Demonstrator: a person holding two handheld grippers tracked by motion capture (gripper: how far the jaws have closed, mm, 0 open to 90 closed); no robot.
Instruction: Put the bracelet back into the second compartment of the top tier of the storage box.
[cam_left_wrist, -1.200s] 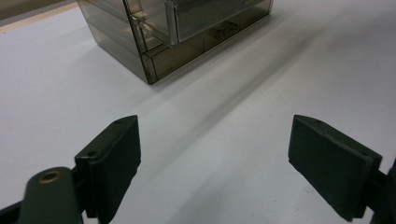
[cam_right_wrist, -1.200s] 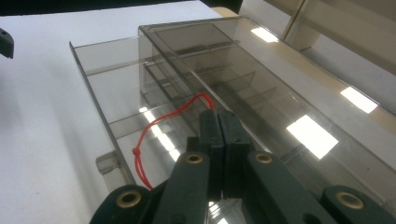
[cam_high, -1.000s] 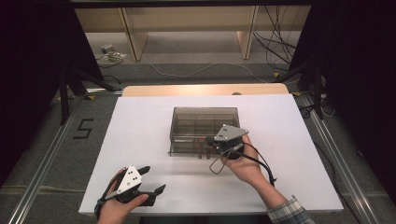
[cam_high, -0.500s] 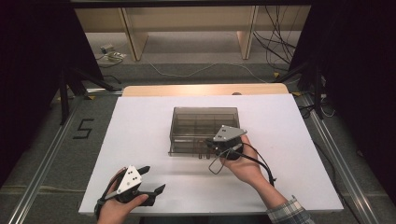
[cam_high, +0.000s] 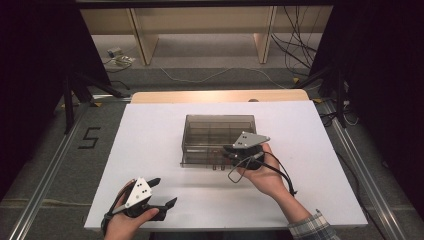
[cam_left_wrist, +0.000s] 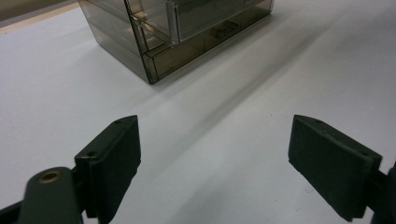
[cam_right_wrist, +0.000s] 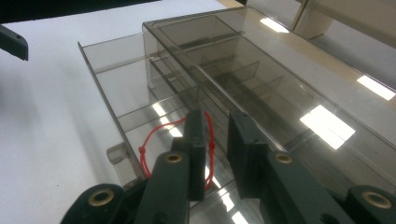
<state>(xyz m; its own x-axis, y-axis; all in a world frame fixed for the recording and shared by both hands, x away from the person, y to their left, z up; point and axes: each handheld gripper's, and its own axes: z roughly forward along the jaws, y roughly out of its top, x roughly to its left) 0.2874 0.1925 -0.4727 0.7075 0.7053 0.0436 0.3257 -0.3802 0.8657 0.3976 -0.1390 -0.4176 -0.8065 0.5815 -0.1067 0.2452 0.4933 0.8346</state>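
Releasing a red cord (cam_right_wrist: 154, 140) into the open drawer (cam_right_wrist: 140, 116) of the box (cam_high: 218, 135), the right gripper (cam_right_wrist: 217, 135) has just parted slightly, holding nothing; next, withdraw. Left gripper (cam_left_wrist: 212, 163) waits wide open, nearer the person.

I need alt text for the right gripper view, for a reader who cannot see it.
The right claw, its jaws slightly apart, hangs over a pulled-out drawer of a smoky clear plastic organizer box. A thin red string loop lies in the drawer under the left jaw, on a white table.

Probably "5" on the floor (cam_high: 90, 138)
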